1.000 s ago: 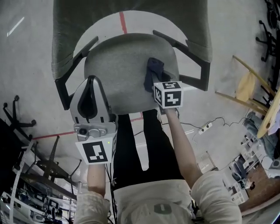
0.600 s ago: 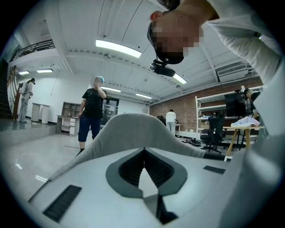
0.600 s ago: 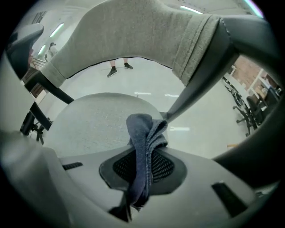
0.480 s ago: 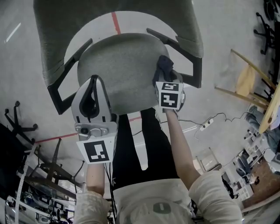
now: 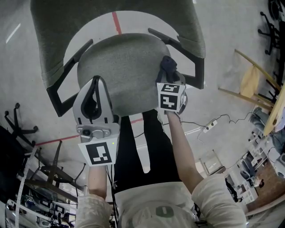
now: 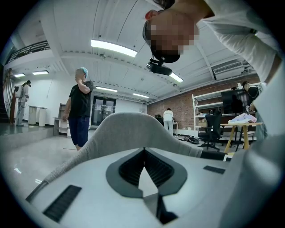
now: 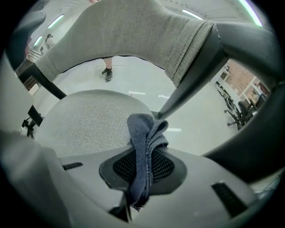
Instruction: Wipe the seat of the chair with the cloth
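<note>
The grey fabric chair seat (image 5: 120,67) lies below me, its backrest (image 5: 111,13) at the top of the head view. My right gripper (image 5: 169,75) is shut on a dark blue cloth (image 5: 168,66) at the seat's right edge, beside the black right armrest (image 5: 180,44). In the right gripper view the bunched cloth (image 7: 144,142) stands up between the pads of the right gripper (image 7: 142,165), with the seat (image 7: 84,120) just beyond. My left gripper (image 5: 94,81) is shut on nothing over the seat's front left. In its own view the left gripper (image 6: 143,152) faces the backrest (image 6: 129,127).
The left armrest (image 5: 67,75) flanks the seat. Black-trousered legs (image 5: 142,147) stand at the seat's front. Black chair bases (image 5: 18,120) crowd the left floor; a wooden frame (image 5: 251,84) and a power strip (image 5: 209,129) lie right. A person (image 6: 81,107) stands behind the chair.
The right gripper has carried the cloth to the right and further back, from mid-seat to the edge by the right armrest. The left gripper has barely moved.
</note>
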`<state>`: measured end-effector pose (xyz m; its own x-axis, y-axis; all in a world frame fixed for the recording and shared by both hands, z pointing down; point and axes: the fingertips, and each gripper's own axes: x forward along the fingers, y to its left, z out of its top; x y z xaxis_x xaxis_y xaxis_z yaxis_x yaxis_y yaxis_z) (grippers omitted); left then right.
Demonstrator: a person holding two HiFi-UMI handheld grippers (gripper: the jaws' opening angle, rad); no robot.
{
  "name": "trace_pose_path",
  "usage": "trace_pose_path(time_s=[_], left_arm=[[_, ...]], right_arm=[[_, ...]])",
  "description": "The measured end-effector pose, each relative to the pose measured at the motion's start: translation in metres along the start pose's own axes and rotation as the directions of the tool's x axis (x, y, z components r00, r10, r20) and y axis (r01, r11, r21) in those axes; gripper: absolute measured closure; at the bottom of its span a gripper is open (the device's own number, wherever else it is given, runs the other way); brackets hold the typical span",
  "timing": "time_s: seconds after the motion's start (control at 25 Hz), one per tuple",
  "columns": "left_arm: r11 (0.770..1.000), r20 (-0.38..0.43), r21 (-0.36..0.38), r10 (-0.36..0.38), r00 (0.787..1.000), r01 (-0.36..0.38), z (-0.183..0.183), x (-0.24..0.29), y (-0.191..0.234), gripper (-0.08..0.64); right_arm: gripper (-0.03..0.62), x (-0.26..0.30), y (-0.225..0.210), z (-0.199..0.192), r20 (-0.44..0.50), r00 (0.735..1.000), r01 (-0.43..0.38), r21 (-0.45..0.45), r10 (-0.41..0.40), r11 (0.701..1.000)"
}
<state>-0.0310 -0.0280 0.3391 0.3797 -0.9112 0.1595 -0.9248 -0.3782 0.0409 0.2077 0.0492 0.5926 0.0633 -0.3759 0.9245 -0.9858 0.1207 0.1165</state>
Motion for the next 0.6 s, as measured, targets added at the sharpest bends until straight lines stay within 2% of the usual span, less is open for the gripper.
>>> trace_pose_path(time_s=[0.32,0.48,0.6], left_arm=[[0.999,0.012,0.003,0.037,0.999,-0.037,0.005,-0.006,0.015,0.545],[0.995,0.025,-0.009,0.101,0.995,-0.100,0.011,-0.015,0.034,0.545],[0.990,0.038,-0.016,0.144,0.989,-0.144,0.017,-0.021,0.046,0.545]], right_arm=[[0.535,0.000,-0.007,0.000,-0.004,0.998,0.067,-0.005,-0.067,0.998],[0.535,-0.002,-0.005,0.002,-0.015,0.999,0.051,-0.002,-0.051,0.999],[0.535,-0.015,-0.002,0.018,0.022,0.999,0.025,-0.009,-0.025,1.000]])
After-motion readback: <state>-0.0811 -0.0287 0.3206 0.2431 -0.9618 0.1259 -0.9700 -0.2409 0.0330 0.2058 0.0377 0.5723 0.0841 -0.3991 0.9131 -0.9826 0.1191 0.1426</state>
